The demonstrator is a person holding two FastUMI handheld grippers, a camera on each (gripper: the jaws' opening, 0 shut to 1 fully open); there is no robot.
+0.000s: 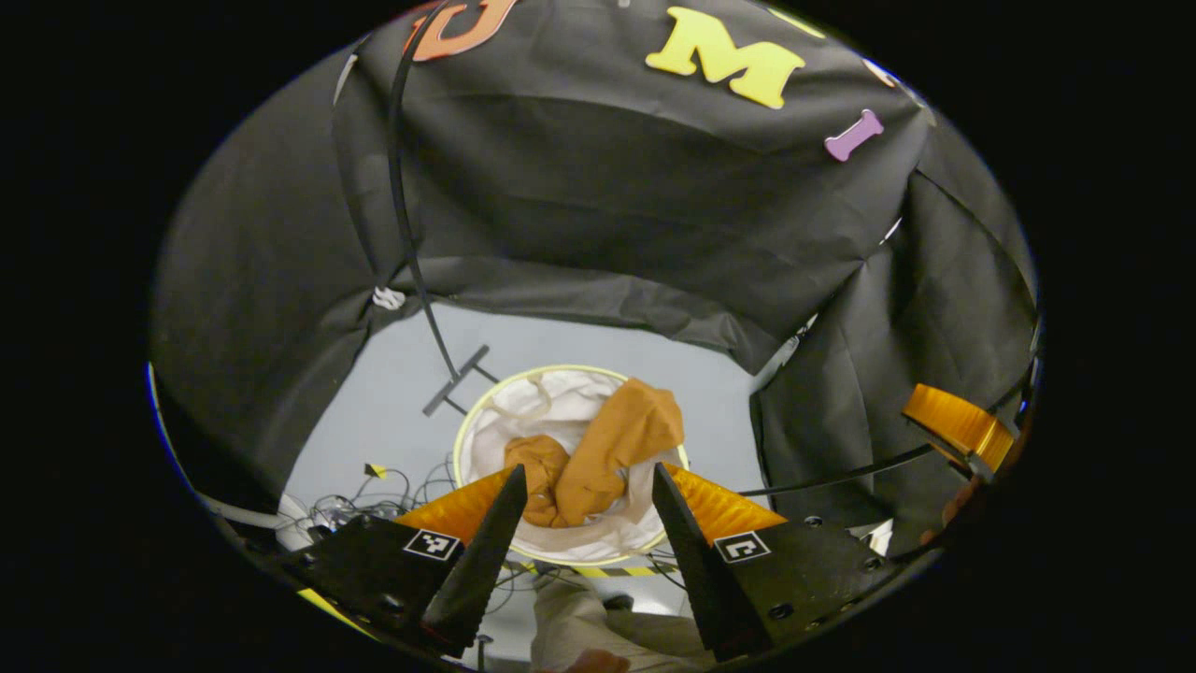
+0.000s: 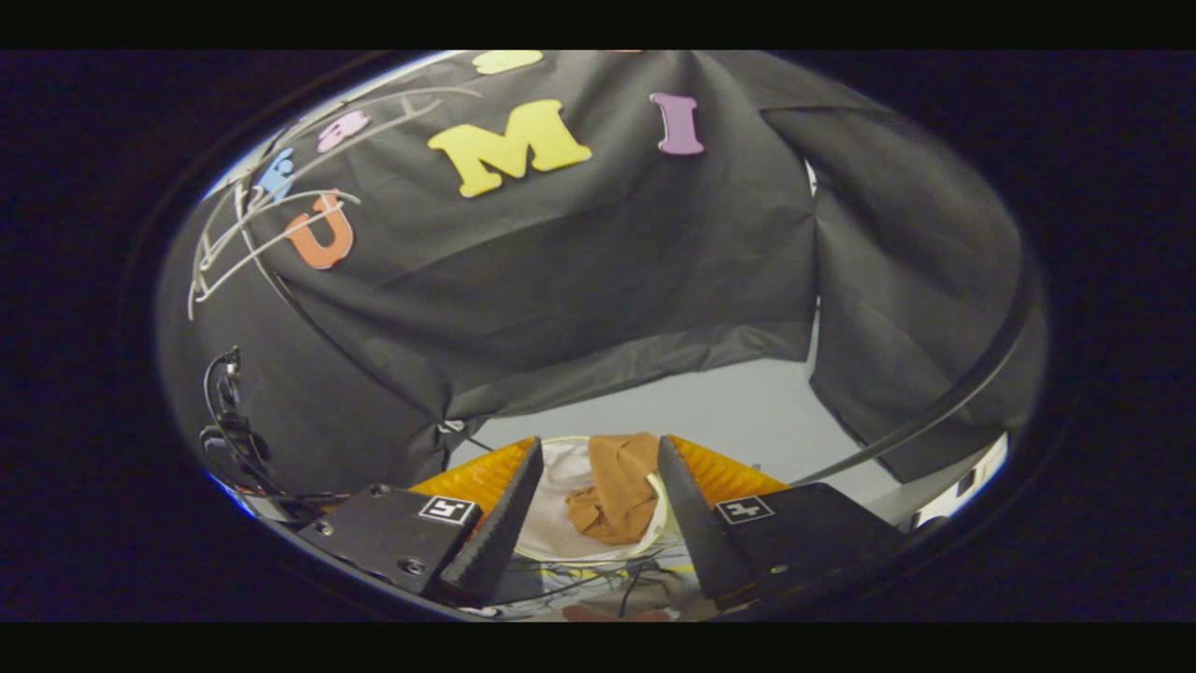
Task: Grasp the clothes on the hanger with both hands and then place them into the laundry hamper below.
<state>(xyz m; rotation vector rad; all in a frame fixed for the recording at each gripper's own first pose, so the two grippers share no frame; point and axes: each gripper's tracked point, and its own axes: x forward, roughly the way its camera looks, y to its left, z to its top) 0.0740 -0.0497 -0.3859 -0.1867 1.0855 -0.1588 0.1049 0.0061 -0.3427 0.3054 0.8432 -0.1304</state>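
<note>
Both grippers are hanging above the floor with nothing between their fingers: the left gripper (image 1: 584, 523) and right gripper (image 2: 598, 509) are each spread wide, likely to stay clear. Below, the clothes (image 1: 607, 449) are lying inside the laundry hamper (image 1: 486, 421), one fold draping toward its far rim. Bare floor is surrounding the hamper, cables crowding its near-left edge.

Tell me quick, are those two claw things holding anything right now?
Left gripper: open, holding nothing; the orange garment lies in the hamper below.
Right gripper: open, holding nothing.
</note>
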